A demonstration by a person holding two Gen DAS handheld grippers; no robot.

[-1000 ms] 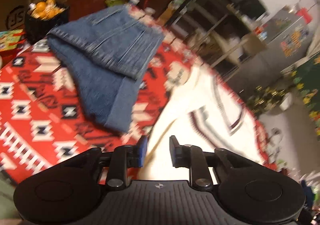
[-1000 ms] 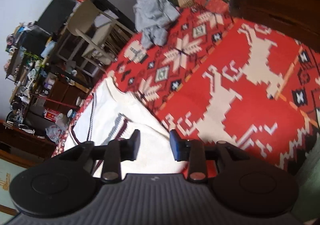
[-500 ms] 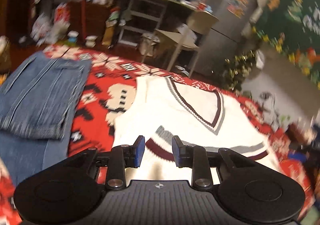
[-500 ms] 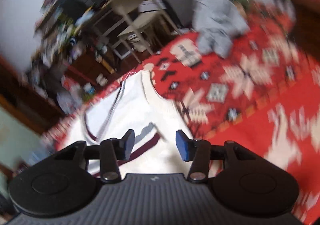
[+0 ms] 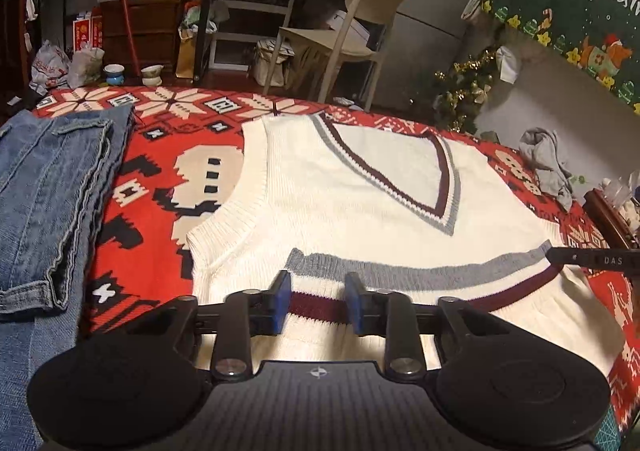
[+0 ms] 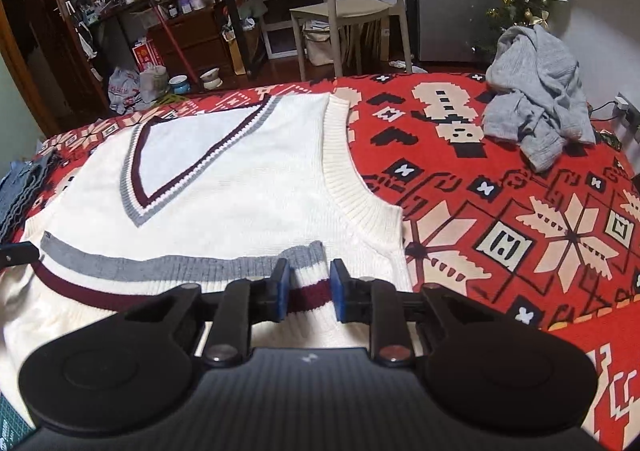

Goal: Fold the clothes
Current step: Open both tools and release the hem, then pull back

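Vest point(image 5: 344, 219) flat on red blanket point(image 5: 152, 155), left gripper point(image 5: 316, 303) and right gripper point(image 6: 308, 289) — jaws just closing — each pinching its hem

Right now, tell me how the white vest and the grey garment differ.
The white vest lies spread flat in front of both grippers; the grey garment sits crumpled in a heap off to the right. The vest has grey and maroon stripes; the grey garment is plain. Both rest on the red patterned blanket.

You have bare red blanket point(image 6: 500, 219) right of the vest point(image 6: 224, 187). Folded jeans point(image 5: 52, 195) crowd its left edge; the grey garment point(image 6: 536, 111) heaps at far right. A chair point(image 5: 344, 31) stands beyond.
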